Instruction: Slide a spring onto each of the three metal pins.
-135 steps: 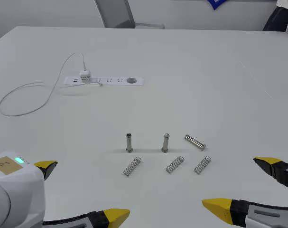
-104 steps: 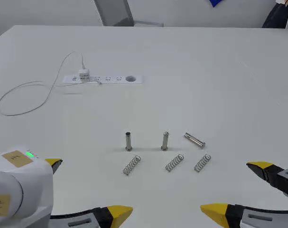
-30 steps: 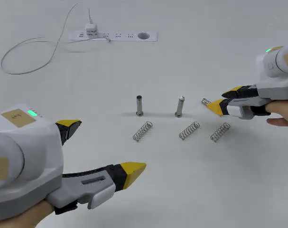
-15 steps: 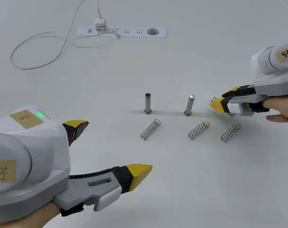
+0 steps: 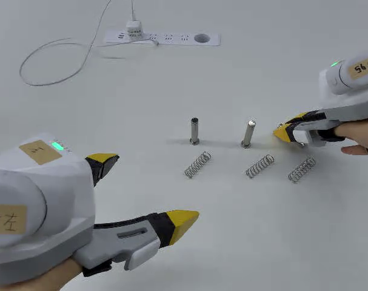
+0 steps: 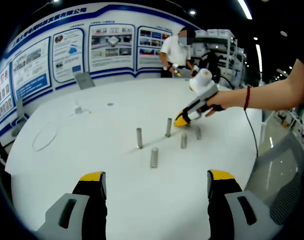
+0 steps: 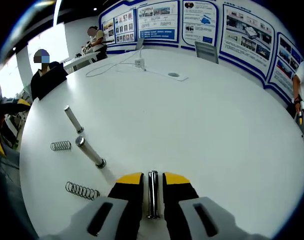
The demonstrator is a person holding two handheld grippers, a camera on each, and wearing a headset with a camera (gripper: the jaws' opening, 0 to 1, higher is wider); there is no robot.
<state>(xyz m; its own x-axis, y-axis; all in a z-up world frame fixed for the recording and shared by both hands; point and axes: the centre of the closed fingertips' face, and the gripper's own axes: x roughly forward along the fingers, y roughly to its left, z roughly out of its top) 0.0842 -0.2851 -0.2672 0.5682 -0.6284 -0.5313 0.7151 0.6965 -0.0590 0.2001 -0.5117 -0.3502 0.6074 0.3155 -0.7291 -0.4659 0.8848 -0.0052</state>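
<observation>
Two metal pins stand upright mid-table, the left pin point(image 5: 194, 131) point(image 6: 139, 137) point(image 7: 71, 119) and the middle pin point(image 5: 248, 133) point(image 6: 168, 127) point(image 7: 90, 152). Three springs lie in a row in front of them: left point(image 5: 197, 164) point(image 6: 154, 156), middle point(image 5: 260, 165) point(image 6: 184, 140), right point(image 5: 302, 170) point(image 6: 198, 132). The third pin point(image 7: 153, 194) lies flat on the table between the jaws of my right gripper point(image 5: 284, 134) point(image 6: 181, 120) point(image 7: 153, 181), which is shut on it. My left gripper point(image 5: 144, 191) point(image 6: 154, 179) hovers open, short of the springs, holding nothing.
A white power strip point(image 5: 165, 38) with a plugged charger and a looping white cable point(image 5: 56, 54) lies at the table's far side. People stand beyond the table in both gripper views. An empty chair point(image 6: 84, 80) sits at the far edge.
My right gripper has come in from the right to the lying pin and shut on it. My left gripper has stayed open. The head camera has moved closer to the parts.
</observation>
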